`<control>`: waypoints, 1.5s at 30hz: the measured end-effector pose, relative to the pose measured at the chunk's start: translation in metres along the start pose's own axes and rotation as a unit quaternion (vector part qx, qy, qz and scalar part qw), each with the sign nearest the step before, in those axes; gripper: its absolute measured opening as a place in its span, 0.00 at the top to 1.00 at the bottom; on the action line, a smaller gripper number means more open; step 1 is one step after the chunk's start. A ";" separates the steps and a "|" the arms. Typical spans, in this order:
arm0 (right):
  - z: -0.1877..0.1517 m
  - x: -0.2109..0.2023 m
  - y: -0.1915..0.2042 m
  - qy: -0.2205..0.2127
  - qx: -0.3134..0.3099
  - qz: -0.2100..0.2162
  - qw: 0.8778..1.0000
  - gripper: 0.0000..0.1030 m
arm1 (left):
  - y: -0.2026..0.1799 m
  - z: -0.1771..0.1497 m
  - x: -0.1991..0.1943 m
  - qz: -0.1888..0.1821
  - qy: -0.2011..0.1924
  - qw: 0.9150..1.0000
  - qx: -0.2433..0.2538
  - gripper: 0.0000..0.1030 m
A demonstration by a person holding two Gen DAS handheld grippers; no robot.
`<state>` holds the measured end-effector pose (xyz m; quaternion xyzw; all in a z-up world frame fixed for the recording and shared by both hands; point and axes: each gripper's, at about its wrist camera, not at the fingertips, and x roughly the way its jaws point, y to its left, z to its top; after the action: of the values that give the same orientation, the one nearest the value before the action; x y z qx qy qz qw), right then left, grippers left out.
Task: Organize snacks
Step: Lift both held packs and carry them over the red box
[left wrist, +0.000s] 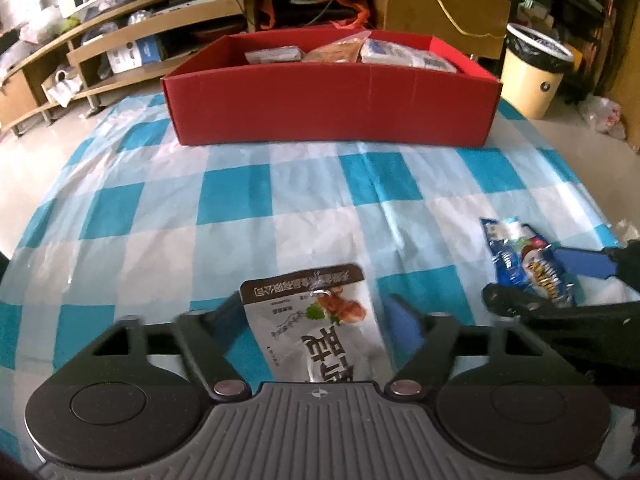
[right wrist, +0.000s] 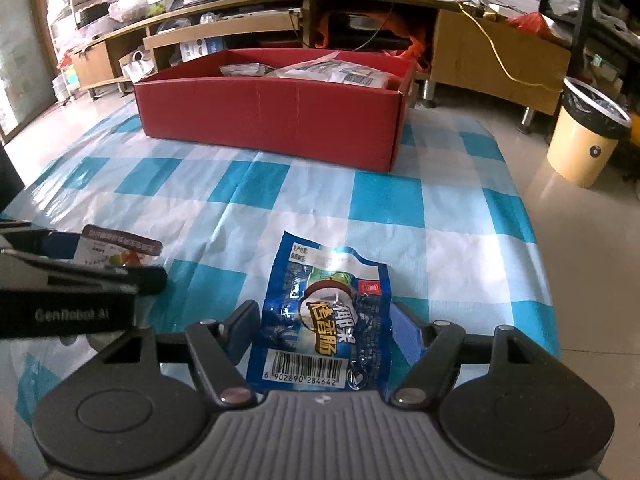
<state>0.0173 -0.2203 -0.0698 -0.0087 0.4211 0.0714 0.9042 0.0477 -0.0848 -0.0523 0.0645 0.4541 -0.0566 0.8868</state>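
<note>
The left tool (left wrist: 316,312) is spread wide around a grey packet (left wrist: 316,332), and the right tool (right wrist: 324,324) is spread around a blue packet (right wrist: 324,320). Both packets lie flat on the checked tabletop (left wrist: 240,200), well short of the red box (left wrist: 332,104), with neither yet pinched. The box already holds several snacks, so it is probably where these two belong. Straddling both packets at once suggests a paired pickup.

A glossy, creased plastic tablecloth (left wrist: 304,184) is seen under a matt red cardboard box (left wrist: 332,108). Shiny foil is shown by the grey snack packet (left wrist: 316,332) and the crinkled blue snack packet (right wrist: 324,320).
</note>
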 end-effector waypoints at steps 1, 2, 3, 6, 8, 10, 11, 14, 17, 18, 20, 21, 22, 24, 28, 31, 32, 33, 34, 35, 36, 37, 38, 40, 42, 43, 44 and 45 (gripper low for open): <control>0.000 0.000 0.000 0.000 0.002 -0.001 1.000 0.34 | 0.001 -0.001 0.001 0.002 -0.002 1.000 -0.003 0.13; 0.000 0.000 0.000 0.000 0.002 -0.003 1.000 0.34 | 0.003 -0.002 0.002 0.000 -0.004 1.000 -0.006 0.12; 0.000 0.000 0.001 0.000 0.000 -0.004 1.000 0.34 | 0.004 -0.001 0.002 0.000 -0.005 1.000 -0.007 0.14; 0.001 0.001 0.001 0.002 0.001 -0.004 1.000 0.34 | 0.004 0.001 0.000 -0.002 -0.009 1.000 -0.004 0.26; 0.002 0.001 0.001 0.007 0.002 -0.004 1.000 0.35 | 0.002 0.002 -0.002 -0.012 -0.007 1.000 -0.001 0.33; 0.003 0.000 0.003 0.015 -0.001 -0.002 1.000 0.35 | 0.001 0.003 -0.003 -0.019 -0.002 1.000 -0.003 0.34; 0.003 -0.001 0.004 0.018 -0.001 0.001 1.000 0.35 | 0.001 0.003 -0.004 -0.022 0.000 1.000 -0.004 0.34; 0.004 -0.004 0.005 0.023 0.009 0.013 1.000 0.35 | 0.004 0.006 -0.005 -0.031 0.008 0.999 -0.019 0.35; 0.008 -0.008 0.004 0.020 0.013 0.016 1.000 0.35 | 0.009 0.009 -0.009 -0.036 0.006 0.999 -0.031 0.35; 0.009 -0.010 0.005 0.018 0.012 0.014 1.000 0.35 | 0.009 0.010 -0.010 -0.035 0.004 0.999 -0.031 0.35; 0.013 -0.013 0.005 0.013 0.014 0.015 1.000 0.35 | 0.010 0.012 -0.012 -0.036 0.000 0.999 -0.034 0.35; 0.014 -0.015 0.005 0.011 0.015 0.014 1.000 0.35 | 0.010 0.014 -0.013 -0.036 -0.002 0.999 -0.036 0.35; 0.016 -0.016 0.005 0.008 0.015 0.013 1.000 0.35 | 0.011 0.015 -0.014 -0.036 -0.004 0.999 -0.037 0.35; 0.018 -0.017 0.005 0.006 0.018 0.015 1.000 0.35 | 0.011 0.017 -0.016 -0.036 -0.008 0.999 -0.037 0.35; 0.025 -0.022 0.006 -0.001 0.021 0.019 1.000 0.35 | 0.013 0.022 -0.019 -0.037 -0.016 0.998 -0.041 0.35; 0.031 -0.025 0.006 -0.011 0.023 0.023 0.999 0.35 | 0.015 0.029 -0.022 -0.037 -0.023 0.998 -0.046 0.35; 0.034 -0.026 0.005 -0.014 0.024 0.024 0.999 0.35 | 0.015 0.032 -0.022 -0.036 -0.026 0.998 -0.046 0.35; 0.037 -0.027 0.005 -0.017 0.025 0.026 0.999 0.35 | 0.015 0.035 -0.023 -0.035 -0.030 0.998 -0.047 0.35; 0.040 -0.028 0.005 -0.020 0.025 0.026 0.999 0.35 | 0.016 0.038 -0.024 -0.034 -0.034 0.998 -0.046 0.35; 0.044 -0.029 0.005 -0.025 0.024 0.026 0.999 0.35 | 0.016 0.042 -0.026 -0.034 -0.038 0.998 -0.046 0.35; 0.048 -0.029 0.005 -0.029 0.024 0.026 0.999 0.35 | 0.017 0.046 -0.027 -0.032 -0.043 0.998 -0.046 0.35; 0.052 -0.030 0.004 -0.034 0.024 0.026 0.999 0.35 | 0.018 0.051 -0.028 -0.031 -0.048 0.997 -0.046 0.35; 0.056 -0.031 0.004 -0.038 0.024 0.026 0.999 0.35 | 0.018 0.057 -0.030 -0.030 -0.054 0.997 -0.045 0.35; 0.065 -0.032 0.003 -0.048 0.024 0.027 0.998 0.35 | 0.020 0.067 -0.032 -0.027 -0.065 0.996 -0.046 0.35; 0.073 -0.033 0.003 -0.057 0.025 0.028 0.998 0.35 | 0.021 0.077 -0.034 -0.026 -0.075 0.996 -0.047 0.35; 0.078 -0.033 0.002 -0.061 0.026 0.029 0.997 0.35 | 0.022 0.082 -0.035 -0.025 -0.080 0.995 -0.047 0.35; 0.084 -0.033 0.001 -0.066 0.028 0.029 0.997 0.35 | 0.022 0.086 -0.035 -0.025 -0.084 0.995 -0.047 0.35; 0.089 -0.033 0.001 -0.070 0.027 0.029 0.997 0.35 | 0.022 0.091 -0.035 -0.023 -0.088 0.995 -0.046 0.35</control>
<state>0.0637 -0.2169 0.0128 0.0331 0.3586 0.0862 0.9289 0.1034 -0.0766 0.0302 0.0082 0.3774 -0.0615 0.9240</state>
